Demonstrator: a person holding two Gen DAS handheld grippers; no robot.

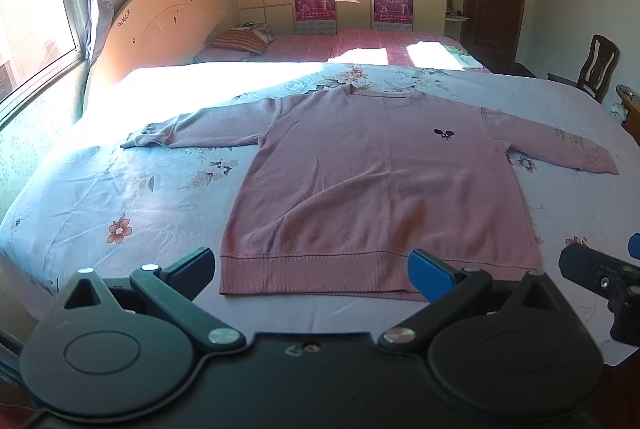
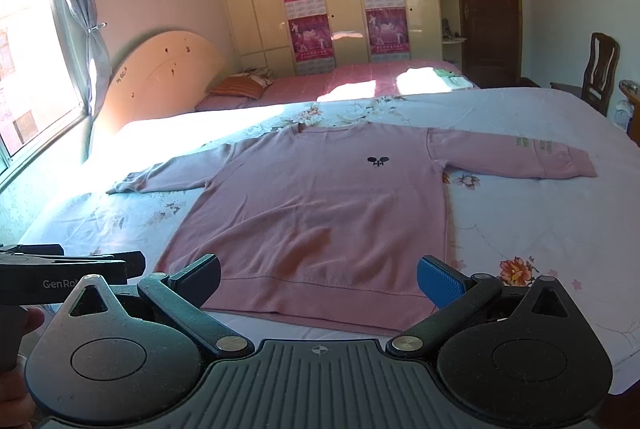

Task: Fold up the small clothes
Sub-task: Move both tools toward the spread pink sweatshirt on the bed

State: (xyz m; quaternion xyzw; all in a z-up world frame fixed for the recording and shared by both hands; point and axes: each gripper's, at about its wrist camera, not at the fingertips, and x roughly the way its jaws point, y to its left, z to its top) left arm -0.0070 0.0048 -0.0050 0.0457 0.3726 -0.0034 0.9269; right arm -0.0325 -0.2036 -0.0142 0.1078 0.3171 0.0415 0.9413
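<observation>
Straight ahead on the bed (image 1: 120, 189) lies the pink sweater (image 1: 376, 185), hem nearest, sleeves spread sideways; my left tongs (image 1: 312, 269) and right tongs (image 2: 320, 281) gape empty, equally near.

Both grippers, left (image 1: 312, 269) and right (image 2: 319, 279), are matte black with silver rivets, one black finger, one blue.

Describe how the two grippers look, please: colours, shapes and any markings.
Both are matte black. The left gripper and the right gripper each have one black finger and one blue finger with a ribbed pad, round disc-shaped housings, and silver pivot rivets. The left one's body, seen from the right wrist, carries white "GenRo" lettering. No cables show.
</observation>
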